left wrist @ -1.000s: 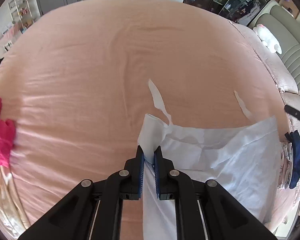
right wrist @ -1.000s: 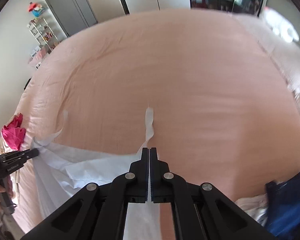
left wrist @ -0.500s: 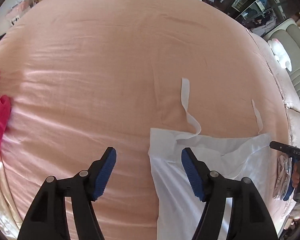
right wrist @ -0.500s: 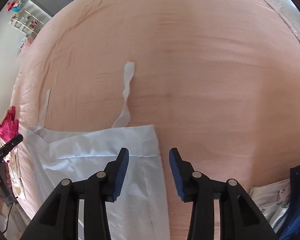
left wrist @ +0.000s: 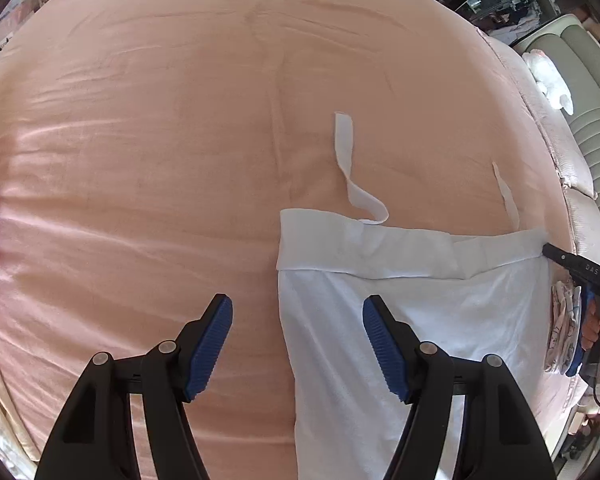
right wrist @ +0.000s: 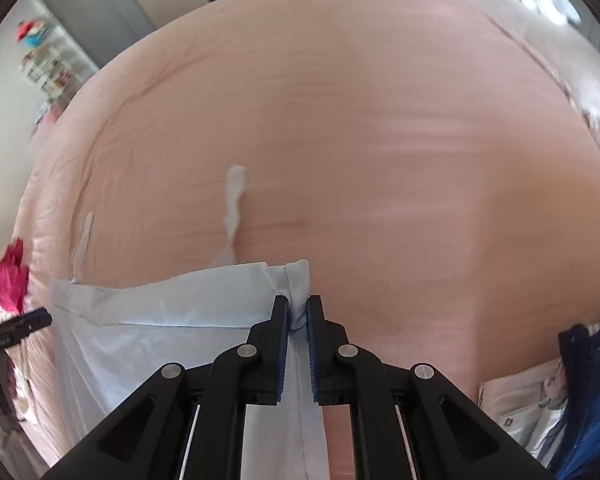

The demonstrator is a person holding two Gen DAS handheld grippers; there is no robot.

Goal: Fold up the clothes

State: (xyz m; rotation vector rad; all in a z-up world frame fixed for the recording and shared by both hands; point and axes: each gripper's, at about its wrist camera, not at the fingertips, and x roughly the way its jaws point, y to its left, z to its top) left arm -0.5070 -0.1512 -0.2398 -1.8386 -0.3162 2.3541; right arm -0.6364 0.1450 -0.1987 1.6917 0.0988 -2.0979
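The white garment (left wrist: 412, 320) lies flat on the pink bed (left wrist: 180, 140), waistband edge away from the cameras, two ties trailing off toward 12 o'clock; the left gripper (left wrist: 296, 328) hangs over it with fingers spread wide, the garment's left edge running right between them, untouched as far as I can tell; the right gripper (right wrist: 298, 316) is pinched down on a bunched corner of the garment (right wrist: 172, 320) at its 12 o'clock; that view's a bit blurry though.
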